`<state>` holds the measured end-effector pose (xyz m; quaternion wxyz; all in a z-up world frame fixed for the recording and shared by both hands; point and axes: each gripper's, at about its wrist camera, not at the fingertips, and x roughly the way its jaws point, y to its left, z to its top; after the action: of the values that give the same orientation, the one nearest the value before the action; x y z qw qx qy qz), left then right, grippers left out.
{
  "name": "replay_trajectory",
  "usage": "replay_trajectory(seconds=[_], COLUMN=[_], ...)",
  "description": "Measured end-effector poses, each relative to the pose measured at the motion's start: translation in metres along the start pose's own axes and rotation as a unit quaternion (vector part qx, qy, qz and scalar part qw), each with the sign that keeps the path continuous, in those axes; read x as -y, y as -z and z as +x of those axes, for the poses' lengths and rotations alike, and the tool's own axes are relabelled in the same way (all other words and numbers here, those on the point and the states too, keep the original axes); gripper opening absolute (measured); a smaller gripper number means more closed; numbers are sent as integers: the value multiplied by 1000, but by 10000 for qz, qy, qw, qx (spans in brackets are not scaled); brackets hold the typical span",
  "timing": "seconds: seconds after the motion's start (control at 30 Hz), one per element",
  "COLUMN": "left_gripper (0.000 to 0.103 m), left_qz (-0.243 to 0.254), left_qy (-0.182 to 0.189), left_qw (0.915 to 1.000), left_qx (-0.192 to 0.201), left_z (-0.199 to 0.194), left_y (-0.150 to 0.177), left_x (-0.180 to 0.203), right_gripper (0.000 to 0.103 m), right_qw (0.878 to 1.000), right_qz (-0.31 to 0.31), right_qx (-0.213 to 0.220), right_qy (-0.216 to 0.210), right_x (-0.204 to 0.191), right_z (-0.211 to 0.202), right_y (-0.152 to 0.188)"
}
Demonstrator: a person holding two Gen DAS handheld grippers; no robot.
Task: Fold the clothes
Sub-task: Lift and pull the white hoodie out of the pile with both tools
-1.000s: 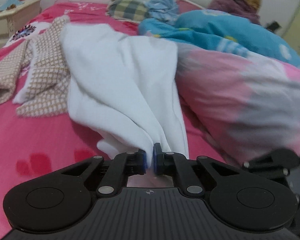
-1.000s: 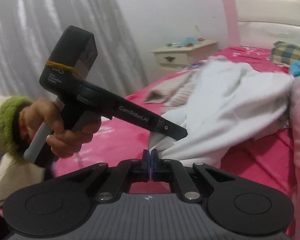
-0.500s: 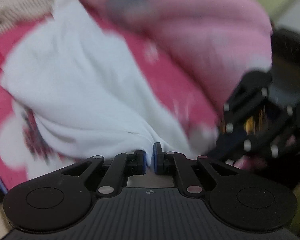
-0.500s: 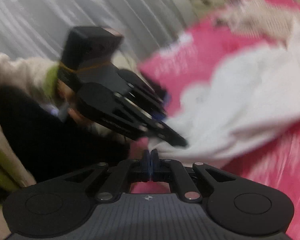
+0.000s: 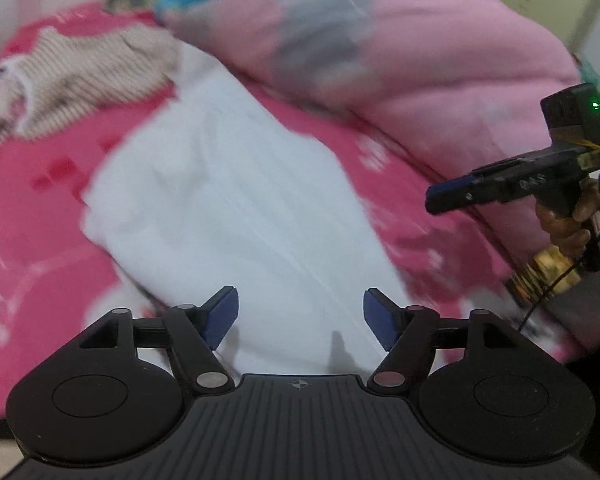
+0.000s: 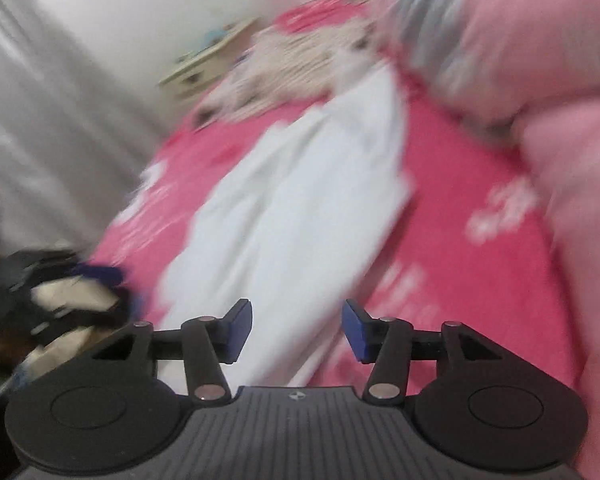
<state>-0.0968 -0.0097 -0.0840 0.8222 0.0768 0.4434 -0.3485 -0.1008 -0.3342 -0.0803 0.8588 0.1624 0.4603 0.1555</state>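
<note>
A white garment [image 5: 236,208] lies spread along the pink bed sheet [image 5: 28,208]; it also shows in the right wrist view [image 6: 300,208]. My left gripper [image 5: 300,320] is open and empty just above the garment's near end. My right gripper [image 6: 297,330] is open and empty over the garment's near edge. The right gripper also shows at the right of the left wrist view [image 5: 440,200], held in a hand. The left gripper shows blurred at the left of the right wrist view [image 6: 96,280].
A beige patterned garment [image 5: 72,76] lies further up the bed. A bulky pink quilt [image 5: 440,72] is heaped along the right side. A bedside cabinet [image 6: 208,64] and grey curtains [image 6: 40,128] stand to the left of the bed.
Both grippers were shut on the white garment and have opened, letting it go. The garment now lies laid out on the sheet. The right gripper has moved away to the right.
</note>
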Motion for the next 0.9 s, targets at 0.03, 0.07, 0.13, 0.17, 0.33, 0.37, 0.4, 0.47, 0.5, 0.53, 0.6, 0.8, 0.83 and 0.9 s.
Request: replay_trajectory(seconds=[0.03,0.07,0.13,0.17,0.33,0.37,0.4,0.47,0.5,0.53,0.6,0.8,0.83,0.9], left_gripper=[83,85,86,86,86,86,86,86,83,74,49,7,6,5], left_qz=[-24,-46,-151,-247,-1238,-1452,-1666,-1923,-1973,-1977,-1961,-1643,-1667,-1628], left_qy=[-290,-623,-1271,-1559,-1860,-1766,-1677,-1585,-1564,-1532,-1427,-1320,-1250,-1008], left_qw=[9995,9980,9917,9874,9746,9733,9713,9680,9673,9678,9698,9775,9779,9808], left_qx=[78,123,144,123,-162,-210,-268,-314,-304,-285,-242,44,141,364], left_z=[8,16,36,46,92,99,106,117,123,129,134,115,107,86], left_y=[-6,-11,-22,-27,-49,-49,-50,-46,-45,-45,-41,-41,-41,-37], left_x=[-9,-19,-45,-59,-125,-133,-140,-148,-148,-149,-151,-131,-129,-121], right_gripper=[54,54,56,57,70,70,69,63,52,40,3,2,2,2], right_qw=[9999,9994,9974,9956,9775,9744,9717,9671,9666,9676,9712,9773,9765,9743], right_qz=[-91,-236,-591,-820,-1995,-2138,-2254,-2386,-2362,-2304,-2198,-2059,-2076,-2111], right_qx=[36,73,154,187,437,398,323,125,-25,-120,-131,495,550,626], right_qy=[131,235,382,402,518,575,637,867,998,1025,913,-11,-187,-483], right_x=[2,1,-5,-10,-46,-51,-55,-56,-56,-56,-52,-52,-53,-54], right_z=[10,22,53,70,145,158,169,195,207,214,215,140,120,83], right_y=[-16,-31,-59,-73,-104,-105,-102,-99,-97,-94,-90,-88,-83,-73])
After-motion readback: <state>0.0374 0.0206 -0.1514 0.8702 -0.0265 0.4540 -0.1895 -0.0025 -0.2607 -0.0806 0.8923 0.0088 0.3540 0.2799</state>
